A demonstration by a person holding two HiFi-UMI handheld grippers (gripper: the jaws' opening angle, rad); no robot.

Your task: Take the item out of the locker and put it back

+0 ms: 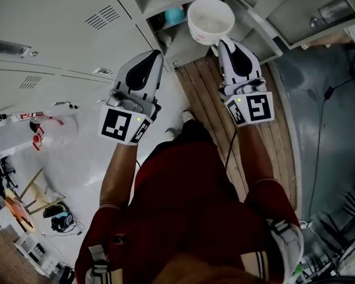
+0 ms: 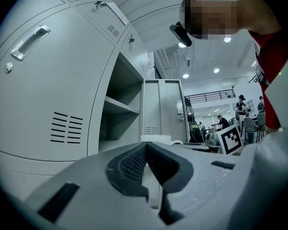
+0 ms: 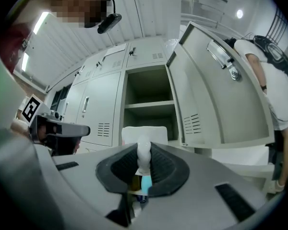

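Observation:
A white mug (image 1: 210,19) hangs in front of the open locker (image 1: 165,37). My right gripper (image 1: 223,44) is shut on its handle. In the right gripper view the handle (image 3: 143,158) is pinched between the dark pads, and the mug body (image 3: 145,134) stands just beyond them. Past it are the open compartment and its shelf (image 3: 149,104). My left gripper (image 1: 155,55) hovers to the left of the mug, before a shut locker door. Its jaws are shut with nothing between them (image 2: 146,150). The mug rim (image 2: 156,139) peeks over the left gripper's jaws.
The open locker door (image 3: 221,95) swings out to the right of the compartment. Something teal (image 1: 175,15) sits inside the locker. Shut locker doors (image 2: 43,95) fill the left. A wooden floor strip (image 1: 207,93) lies below. A person (image 3: 273,80) stands at the far right.

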